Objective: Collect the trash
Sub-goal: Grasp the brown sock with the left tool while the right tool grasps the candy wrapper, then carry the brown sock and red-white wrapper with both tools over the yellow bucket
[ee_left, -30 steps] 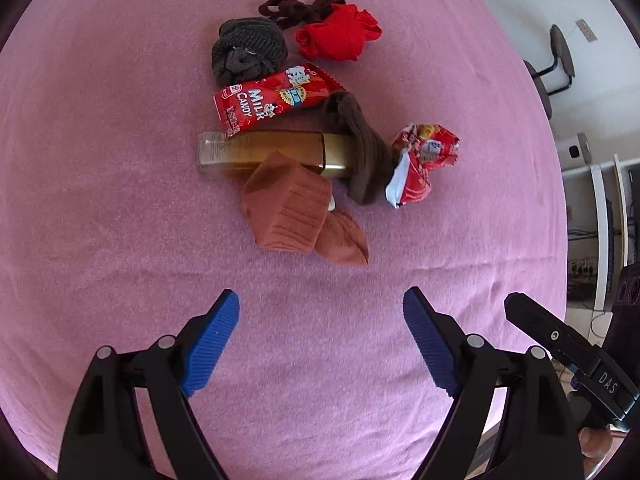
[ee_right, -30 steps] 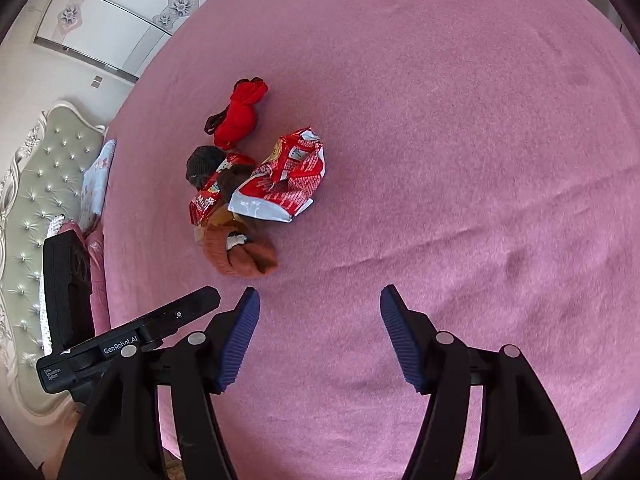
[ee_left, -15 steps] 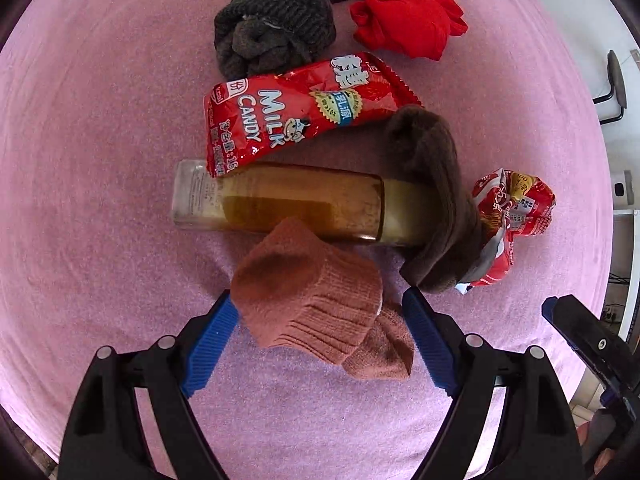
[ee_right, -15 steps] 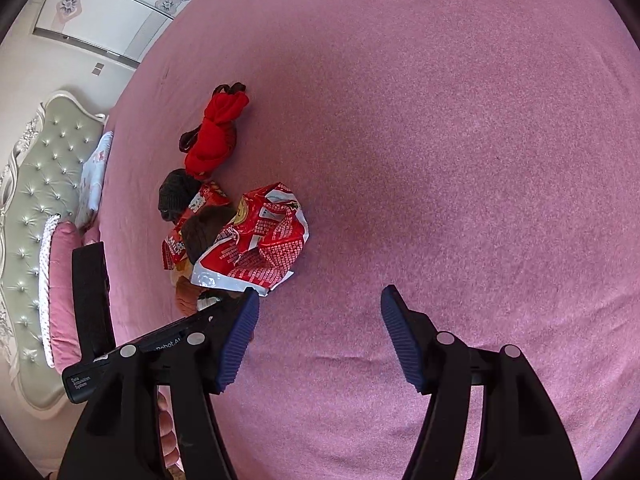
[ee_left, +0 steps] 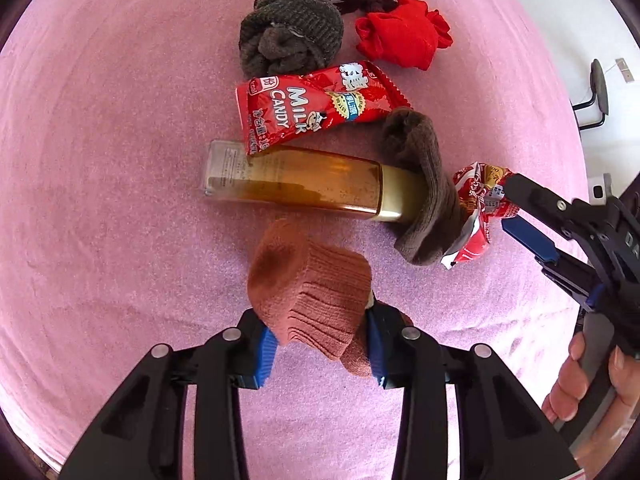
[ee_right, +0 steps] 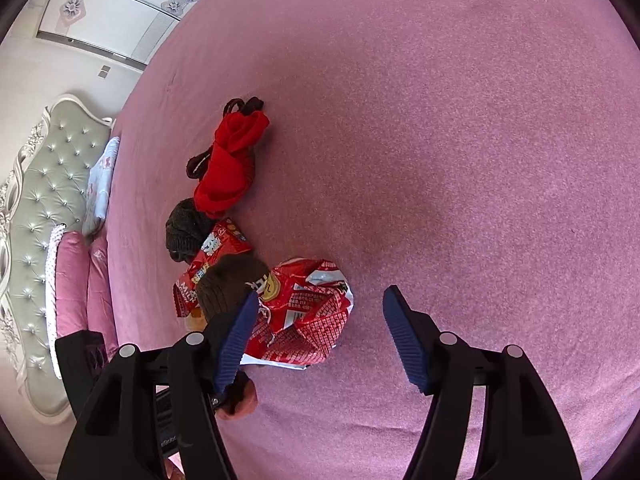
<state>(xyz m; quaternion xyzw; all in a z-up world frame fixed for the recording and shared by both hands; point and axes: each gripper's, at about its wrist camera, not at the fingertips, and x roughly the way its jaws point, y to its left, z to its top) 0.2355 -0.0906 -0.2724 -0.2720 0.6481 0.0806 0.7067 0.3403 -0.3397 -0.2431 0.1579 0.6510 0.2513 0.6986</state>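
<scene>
Crumpled red wrapper [ee_right: 304, 312] (white-edged)

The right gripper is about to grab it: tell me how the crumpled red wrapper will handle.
The crumpled red wrapper looks like thin creased film, so it will likely crush flat in the right gripper, whose jaws are open. It seems very light, probably slick. One edge touches the dark brown sock, which may shift.

Bedroom in a home.

Wide pink fleece bedspread [ee_right: 440, 120] covers the bed; grey-green button-tufted headboard with carved white frame [ee_right: 40, 240] at its end, pink pillows [ee_right: 80, 280] against it. White panelled wardrobe doors with flower motifs [ee_right: 120, 12] beyond. Balled knitted socks [ee_left: 292, 36] and red snack wrappers [ee_left: 312, 104] lie on the cover.
</scene>
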